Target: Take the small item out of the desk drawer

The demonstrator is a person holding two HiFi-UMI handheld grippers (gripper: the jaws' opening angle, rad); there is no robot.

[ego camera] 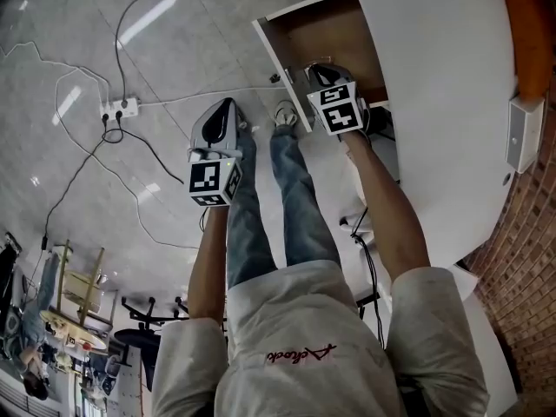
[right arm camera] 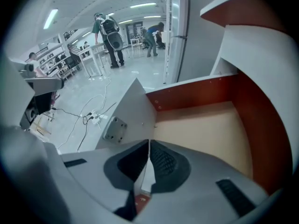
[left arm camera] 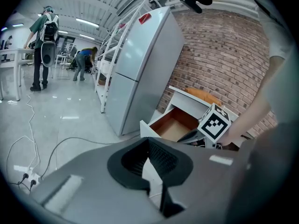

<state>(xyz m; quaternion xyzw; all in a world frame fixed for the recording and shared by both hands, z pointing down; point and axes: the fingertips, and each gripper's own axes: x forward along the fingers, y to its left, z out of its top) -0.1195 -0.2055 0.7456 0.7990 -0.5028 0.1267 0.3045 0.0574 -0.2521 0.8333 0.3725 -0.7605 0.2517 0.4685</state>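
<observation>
The desk drawer [ego camera: 334, 29] stands pulled out, with red-brown walls and a bare tan floor [right arm camera: 205, 129]. My right gripper [ego camera: 313, 69] hangs over the drawer's near end, pointing steeply down; its jaws [right arm camera: 148, 143] are shut, tips touching. Through the slit behind the tips a small reddish thing [right arm camera: 141, 199] shows; I cannot tell if it is held. My left gripper [ego camera: 228, 104] hovers above the floor left of the drawer, jaws [left arm camera: 148, 146] shut on nothing. The left gripper view shows the drawer [left arm camera: 174, 125] and the right gripper's marker cube [left arm camera: 215, 124].
The white desk top [ego camera: 434, 76] runs along the right, against a brick wall [left arm camera: 224, 55]. A tall grey cabinet [left arm camera: 140, 64] stands beyond the drawer. A power strip [ego camera: 119, 109] with loose cables lies on the floor. The person's shoes [ego camera: 287, 115] are beside the drawer front [right arm camera: 133, 111].
</observation>
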